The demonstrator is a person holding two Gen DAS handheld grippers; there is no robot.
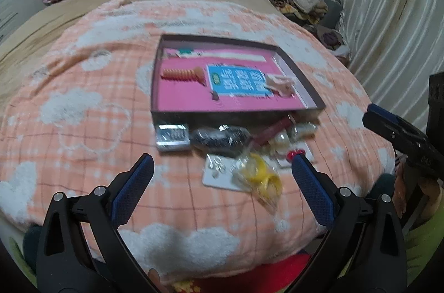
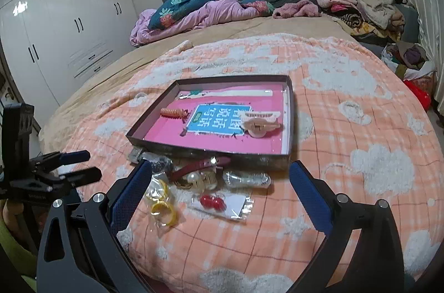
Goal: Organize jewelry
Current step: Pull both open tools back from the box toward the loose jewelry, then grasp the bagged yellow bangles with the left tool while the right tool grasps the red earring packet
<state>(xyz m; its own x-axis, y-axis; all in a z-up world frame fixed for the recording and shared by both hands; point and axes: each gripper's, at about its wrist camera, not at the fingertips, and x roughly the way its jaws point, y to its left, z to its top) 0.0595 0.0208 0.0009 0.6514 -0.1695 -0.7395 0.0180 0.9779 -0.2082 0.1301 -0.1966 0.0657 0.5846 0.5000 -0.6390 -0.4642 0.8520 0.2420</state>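
A shallow dark box with a pink floor (image 2: pixel 163 136) (image 1: pixel 177 101) lies on the orange blanket. In it are an orange comb clip (image 2: pixel 173 112) (image 1: pixel 181 74), a cream claw clip (image 2: pixel 259 122) (image 1: pixel 279 83) and a blue card. In front of the box lies loose jewelry: yellow rings in a bag (image 2: pixel 163 208) (image 1: pixel 263 178), red earrings on a card (image 2: pixel 212 203), a red strap (image 2: pixel 199 165) (image 1: pixel 273 130), a black piece (image 1: pixel 219 139) and a small case (image 1: pixel 172 136). My left gripper (image 1: pixel 222 165) and right gripper (image 2: pixel 220 172) are open and empty above the pile.
The orange cloud blanket (image 2: pixel 347 126) covers the bed's near half. Crumpled bedding (image 2: pixel 194 13) and a clothes pile (image 2: pixel 369 7) lie at the far end. White wardrobes (image 2: pixel 55 38) stand at the left, a curtain (image 1: pixel 394 15) at the right.
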